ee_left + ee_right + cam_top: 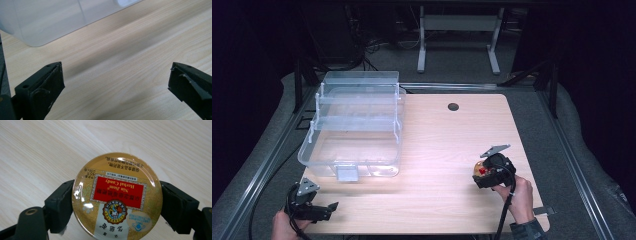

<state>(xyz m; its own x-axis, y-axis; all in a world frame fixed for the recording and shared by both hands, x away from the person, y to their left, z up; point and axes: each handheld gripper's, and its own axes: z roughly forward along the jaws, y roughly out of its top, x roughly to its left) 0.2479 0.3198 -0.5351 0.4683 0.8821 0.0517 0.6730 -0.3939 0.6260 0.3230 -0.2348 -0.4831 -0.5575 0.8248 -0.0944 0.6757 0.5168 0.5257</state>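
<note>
Right gripper [117, 202]: fingers [60, 205] clamped on opposite edges of a round gold candy tin [117, 197], flat lid with red label facing the camera. Edge grip across the widest part probably suits a shallow disc; faces offer nothing to pinch. In the high view the tin [481, 169] sits in the right gripper [490, 172] at the near right of the bench [447, 145]; whether it is lifted or resting, cannot tell.

Left gripper [116, 82]: fingers [41, 87] spread wide, nothing between them, bare wood below. It is held low at the near left corner [312, 202], just in front of the clear tiered plastic box [354, 125], whose wall [42, 20] shows close ahead. Box trays stand fanned open, so likely destination for the tin; left gripper seems placed to steady it.
</note>
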